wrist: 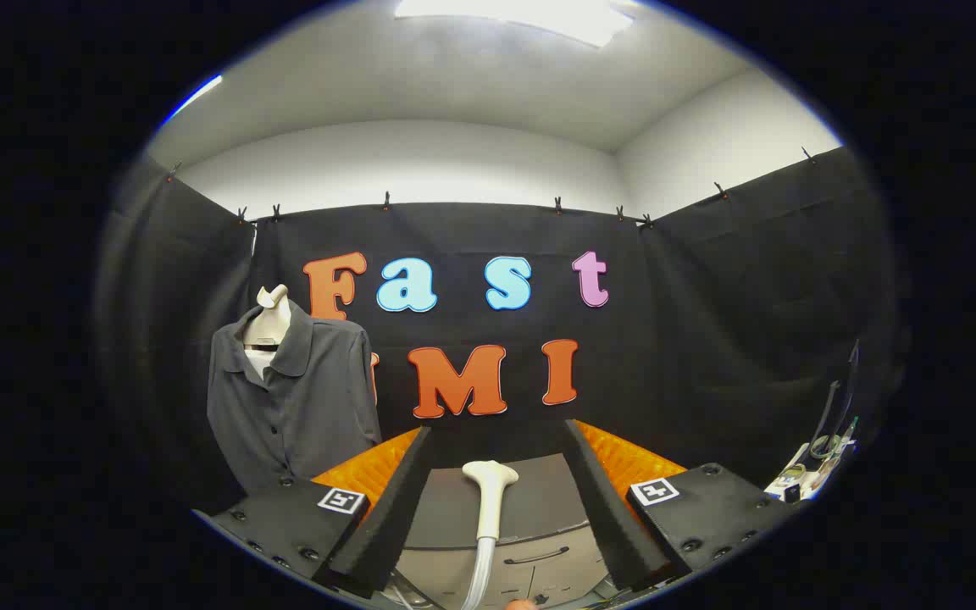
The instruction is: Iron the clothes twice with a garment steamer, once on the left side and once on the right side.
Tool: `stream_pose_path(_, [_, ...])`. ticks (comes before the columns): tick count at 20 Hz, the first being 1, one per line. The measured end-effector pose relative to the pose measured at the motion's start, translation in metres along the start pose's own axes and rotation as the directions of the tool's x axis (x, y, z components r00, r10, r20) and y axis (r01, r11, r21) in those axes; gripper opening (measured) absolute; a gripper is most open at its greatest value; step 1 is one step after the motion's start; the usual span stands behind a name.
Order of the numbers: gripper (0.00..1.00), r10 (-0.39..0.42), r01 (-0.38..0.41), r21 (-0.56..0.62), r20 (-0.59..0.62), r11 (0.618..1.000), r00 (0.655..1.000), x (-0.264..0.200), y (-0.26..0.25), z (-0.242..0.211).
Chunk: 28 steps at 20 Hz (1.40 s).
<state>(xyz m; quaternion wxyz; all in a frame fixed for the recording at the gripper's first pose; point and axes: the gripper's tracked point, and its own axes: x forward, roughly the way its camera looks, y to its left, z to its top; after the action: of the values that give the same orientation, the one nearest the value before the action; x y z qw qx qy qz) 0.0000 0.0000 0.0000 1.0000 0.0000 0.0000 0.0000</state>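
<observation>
One dark grey collared shirt [297,398] on one white mannequin torso [270,326]; one white plastic steamer head [488,491]; two fingers [386,508].

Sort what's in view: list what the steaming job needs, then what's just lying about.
For the job:
- steamer head on its hose, between the open tongs, which are not touching it
- grey shirt on the mannequin, beyond the tongs to one side

Lying about:
- grey cabinet under the steamer head
- cables and small clutter by the side wall
</observation>
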Motion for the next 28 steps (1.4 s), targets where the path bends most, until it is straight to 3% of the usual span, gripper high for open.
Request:
stream_pose_path(17, [0.98, 0.036, -0.036, -0.015, -0.051, 0.999, 0.998, 0.025, 0.005, -0.008])
stream_pose_path(28, [0.98, 0.062, -0.049, 0.065, -0.218, 0.997, 0.974, 0.08, 0.008, -0.052])
